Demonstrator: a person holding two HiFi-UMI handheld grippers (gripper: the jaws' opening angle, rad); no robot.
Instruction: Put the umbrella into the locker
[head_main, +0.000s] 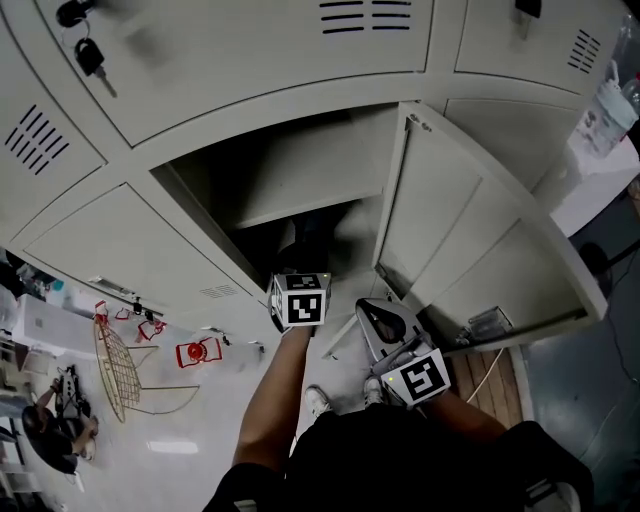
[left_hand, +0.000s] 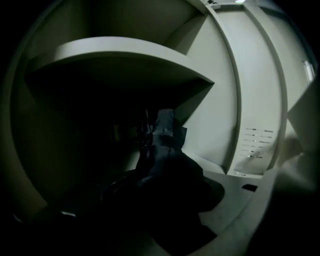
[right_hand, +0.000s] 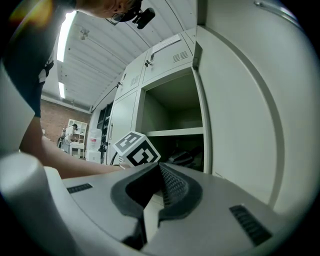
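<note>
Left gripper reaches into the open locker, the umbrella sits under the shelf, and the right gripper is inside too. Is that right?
No. The head view shows the right gripper outside the locker, beside its open door. The left gripper does reach in, and the umbrella sits under the shelf.

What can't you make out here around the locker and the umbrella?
1. Left gripper view: the left gripper's jaws are lost in the locker's darkness, so its grip on the umbrella is unclear.
2. Head view: its cube and shadow hide most of the umbrella.
3. Right gripper view: the open door hides the locker's right part.
</note>
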